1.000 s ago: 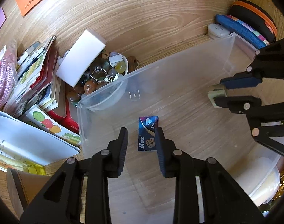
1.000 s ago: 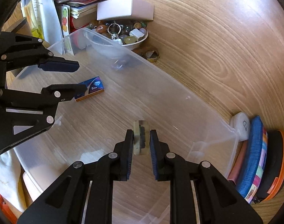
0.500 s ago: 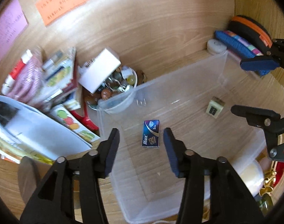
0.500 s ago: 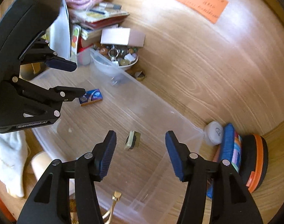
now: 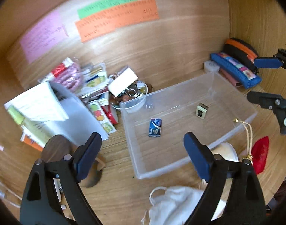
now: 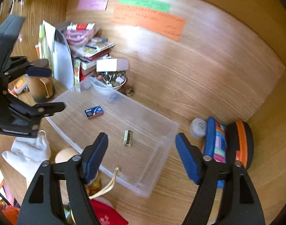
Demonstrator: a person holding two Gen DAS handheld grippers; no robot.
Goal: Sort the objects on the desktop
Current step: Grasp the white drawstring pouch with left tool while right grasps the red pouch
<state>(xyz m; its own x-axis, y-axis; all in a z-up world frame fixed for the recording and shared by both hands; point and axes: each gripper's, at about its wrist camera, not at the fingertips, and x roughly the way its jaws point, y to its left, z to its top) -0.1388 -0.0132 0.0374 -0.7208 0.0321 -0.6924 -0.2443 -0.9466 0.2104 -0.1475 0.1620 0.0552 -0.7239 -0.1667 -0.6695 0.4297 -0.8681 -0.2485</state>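
Both the left gripper (image 5: 142, 154) and right gripper (image 6: 142, 154) hang wide open and empty above the bin (image 6: 168, 129), the bowl (image 5: 141, 89) of trinkets far-left, nearer the left one.

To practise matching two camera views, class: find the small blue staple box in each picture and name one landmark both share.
Left wrist view: the small blue staple box lies flat on the floor of the clear bin, left of centre.
Right wrist view: the box lies in the bin's far left part.
Shared landmark: the orange note on the wooden back panel.
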